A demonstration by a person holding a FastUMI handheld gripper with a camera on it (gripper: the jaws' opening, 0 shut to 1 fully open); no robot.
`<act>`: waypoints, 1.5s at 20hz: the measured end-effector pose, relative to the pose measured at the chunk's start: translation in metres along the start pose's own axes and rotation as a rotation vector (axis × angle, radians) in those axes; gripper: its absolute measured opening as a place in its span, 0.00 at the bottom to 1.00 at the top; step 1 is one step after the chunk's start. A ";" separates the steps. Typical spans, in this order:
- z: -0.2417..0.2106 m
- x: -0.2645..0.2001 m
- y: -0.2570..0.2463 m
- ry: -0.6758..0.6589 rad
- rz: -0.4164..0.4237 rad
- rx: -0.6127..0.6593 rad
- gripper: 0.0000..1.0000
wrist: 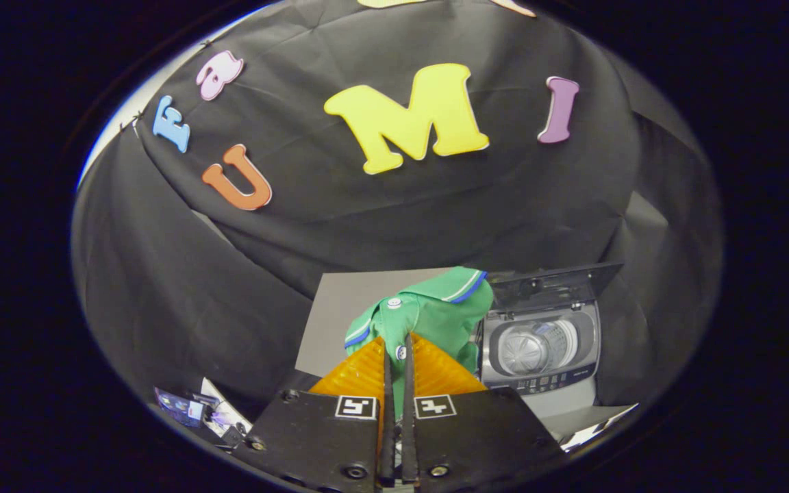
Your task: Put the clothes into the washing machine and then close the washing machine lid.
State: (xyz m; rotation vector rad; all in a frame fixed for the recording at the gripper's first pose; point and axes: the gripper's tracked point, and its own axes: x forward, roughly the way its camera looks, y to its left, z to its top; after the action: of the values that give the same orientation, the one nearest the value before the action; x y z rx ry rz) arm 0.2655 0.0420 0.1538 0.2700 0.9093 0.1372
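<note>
While the gripper [398, 346] clamps both fingers on the green shirt [435, 311], the garment hangs lifted — just beside the washing machine [542, 349], whose lid [552, 284] stands open.

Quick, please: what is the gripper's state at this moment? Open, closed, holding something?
Gripper: closed, holding the green shirt between its fingers, left of the open washing machine.
</note>
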 end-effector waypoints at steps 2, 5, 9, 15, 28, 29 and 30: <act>-0.014 -0.017 -0.017 -0.008 -0.043 -0.008 0.07; -0.025 -0.043 -0.035 -0.040 -0.078 0.037 0.07; -0.042 -0.067 -0.063 -0.067 -0.130 0.080 0.07; -0.051 -0.079 -0.106 -0.085 -0.194 0.151 0.07; -0.061 -0.030 -0.220 -0.043 -0.212 0.158 0.07; -0.061 -0.021 -0.230 -0.038 -0.208 0.147 0.07; -0.057 -0.015 -0.239 -0.038 -0.207 0.143 0.07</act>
State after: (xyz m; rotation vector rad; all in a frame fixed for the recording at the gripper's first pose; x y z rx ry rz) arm 0.2118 -0.1802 0.0627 0.3086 0.9052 -0.1244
